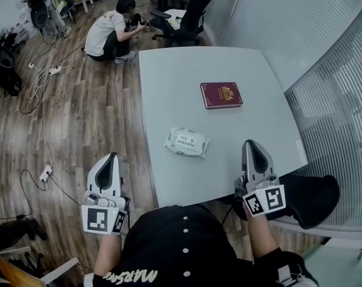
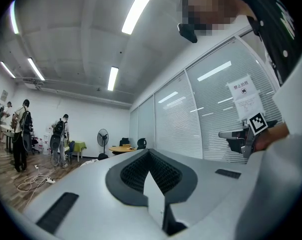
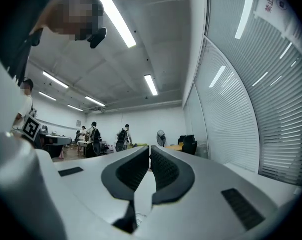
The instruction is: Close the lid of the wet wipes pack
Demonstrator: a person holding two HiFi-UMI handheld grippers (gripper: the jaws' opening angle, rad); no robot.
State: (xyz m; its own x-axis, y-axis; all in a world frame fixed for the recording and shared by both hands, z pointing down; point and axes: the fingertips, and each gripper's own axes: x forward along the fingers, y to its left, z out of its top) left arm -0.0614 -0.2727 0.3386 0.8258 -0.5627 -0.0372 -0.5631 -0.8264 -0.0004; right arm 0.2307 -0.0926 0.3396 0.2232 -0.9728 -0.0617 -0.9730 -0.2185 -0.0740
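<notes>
Wet wipes pack [image 1: 186, 142] lies flat mid-table on the grey table [image 1: 169, 82], a maroon book [image 1: 221, 94] at its 1 o'clock, the left gripper [image 1: 112, 156] at 8 o'clock and right gripper [image 1: 251, 142] at 4 o'clock, both apart from it, jaws together and empty.

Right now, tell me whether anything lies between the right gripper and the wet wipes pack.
Nothing visible does. Only bare table separates the right gripper from the wet wipes pack. The maroon book lies farther away, off that line.
</notes>
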